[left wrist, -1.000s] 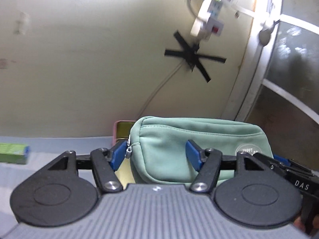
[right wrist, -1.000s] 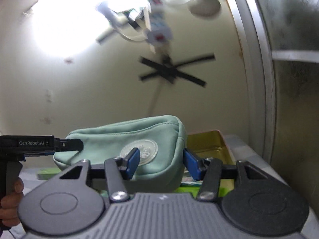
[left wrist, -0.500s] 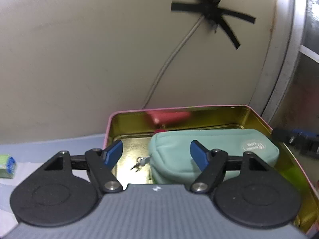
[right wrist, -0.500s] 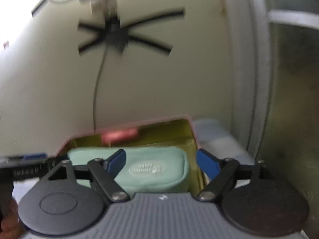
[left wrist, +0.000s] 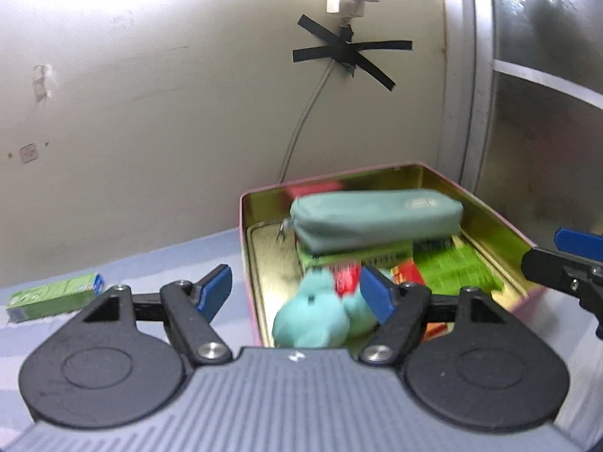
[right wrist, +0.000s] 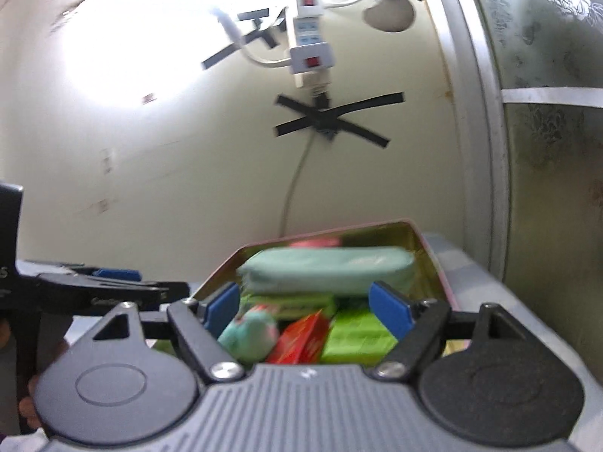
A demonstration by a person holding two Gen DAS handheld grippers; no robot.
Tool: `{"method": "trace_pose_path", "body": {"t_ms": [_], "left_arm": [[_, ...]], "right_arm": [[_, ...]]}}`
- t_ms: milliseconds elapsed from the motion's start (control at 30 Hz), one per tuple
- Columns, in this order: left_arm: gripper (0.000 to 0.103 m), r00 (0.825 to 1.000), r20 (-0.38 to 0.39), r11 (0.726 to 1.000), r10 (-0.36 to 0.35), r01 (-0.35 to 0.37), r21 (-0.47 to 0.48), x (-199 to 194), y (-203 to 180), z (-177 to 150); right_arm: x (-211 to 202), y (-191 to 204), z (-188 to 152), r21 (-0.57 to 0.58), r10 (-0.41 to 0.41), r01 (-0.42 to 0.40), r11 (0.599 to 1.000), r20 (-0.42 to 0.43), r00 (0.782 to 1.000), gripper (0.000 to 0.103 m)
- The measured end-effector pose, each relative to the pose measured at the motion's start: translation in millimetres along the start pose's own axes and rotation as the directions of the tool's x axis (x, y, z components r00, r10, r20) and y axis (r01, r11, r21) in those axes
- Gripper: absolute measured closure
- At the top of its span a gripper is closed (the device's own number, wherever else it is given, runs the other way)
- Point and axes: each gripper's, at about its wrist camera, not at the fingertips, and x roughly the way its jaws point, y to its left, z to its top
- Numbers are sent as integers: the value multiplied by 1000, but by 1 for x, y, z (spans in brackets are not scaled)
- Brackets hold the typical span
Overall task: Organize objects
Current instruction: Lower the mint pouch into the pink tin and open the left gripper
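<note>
A pink tin box with a gold inside (left wrist: 244, 222) (right wrist: 426, 243) stands against the wall. A mint-green zip pouch (left wrist: 377, 218) (right wrist: 324, 269) lies in it on top of green boxes (left wrist: 354, 258) (right wrist: 358, 335). A teal plush toy (left wrist: 312, 316) (right wrist: 248, 335) and a red packet (right wrist: 301, 339) lie at the near end. My left gripper (left wrist: 296, 290) is open and empty, near the tin's near left corner. My right gripper (right wrist: 305, 307) is open and empty, just short of the tin's near side.
A small green box (left wrist: 52, 297) lies on the blue table surface at the left. The cream wall carries a taped cable (left wrist: 350, 56) and a power strip (right wrist: 311, 51). A frosted metal door frame (left wrist: 463, 75) stands close on the right.
Both grippers let go of the mint pouch, which now lies in the tin. Both have drawn back and up, so more of the tin's contents show.
</note>
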Motion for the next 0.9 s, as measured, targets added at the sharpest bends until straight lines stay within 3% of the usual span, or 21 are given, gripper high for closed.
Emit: {"method": "trace_pose_path", "body": {"t_ms": [267, 467, 900], "left_arm": [[26, 1000, 0, 1000, -1, 1, -16, -35, 15, -29], [20, 1000, 6, 1000, 7, -7, -8, -48, 16, -43], [20, 1000, 14, 1000, -12, 12, -13, -59, 10, -52]], "right_arm": [[-28, 32, -14, -11, 34, -34, 999, 6, 999, 24], [-36, 46, -12, -21, 29, -29, 999, 18, 999, 24], [-46, 45, -8, -12, -3, 3, 1000, 29, 1000, 24]]}}
